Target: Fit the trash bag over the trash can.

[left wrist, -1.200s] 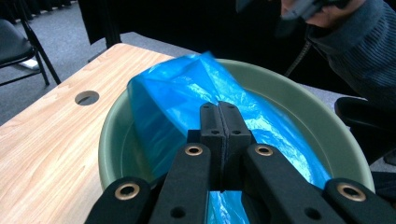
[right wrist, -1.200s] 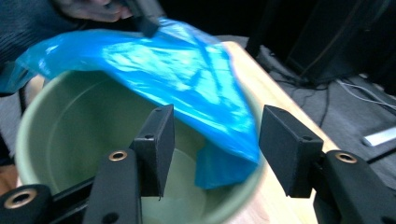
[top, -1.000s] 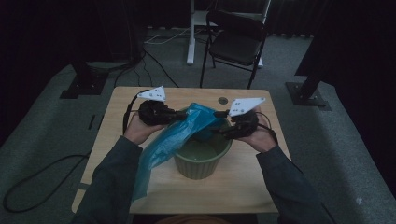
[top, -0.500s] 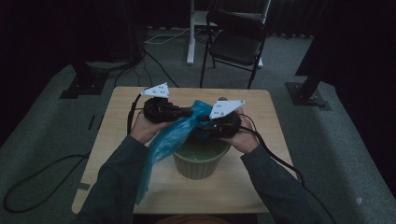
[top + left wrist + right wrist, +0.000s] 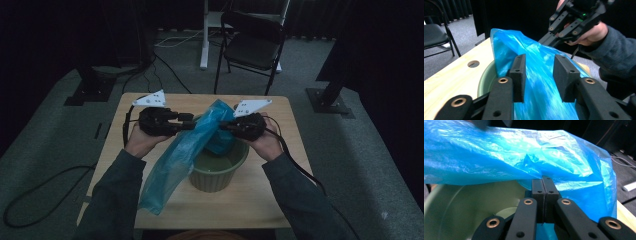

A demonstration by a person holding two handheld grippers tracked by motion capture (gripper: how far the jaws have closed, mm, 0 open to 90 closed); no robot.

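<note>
- The blue bag (image 5: pixel 187 155) lies slantwise across the middle of the high view, its top end over the green bin (image 5: pixel 220 167) at centre and its long tail trailing down to the lower left, over the table (image 5: pixel 280 200) edge.
- The left gripper (image 5: pixel 192 124) sits left of centre in the high view, level, pointing right at the bag's upper part.
- Its jaws have just been opening; in the left gripper view they stand apart at the bottom of the frame with the bag (image 5: pixel 536 77) running up between them, and the pads look clear of the film, though blur makes a light touch hard to rule out.
- The right gripper (image 5: pixel 223 127) sits right of centre in the high view, pointing left at the bag's top fold above the bin.
- Its jaws have just been closing; in the right gripper view (image 5: pixel 544 185) the pads meet at lower centre and pinch a lower edge of the bag (image 5: pixel 529 162), which spreads across the whole upper half of the frame.
- The bin's pale green inside (image 5: pixel 474 202) fills the lower left of that view, below the bag.
- In the left gripper view the right gripper (image 5: pixel 544 41) shows at upper right, its tip against the far side of the bag, with the bin rim (image 5: pixel 485 80) at lower left.
</note>
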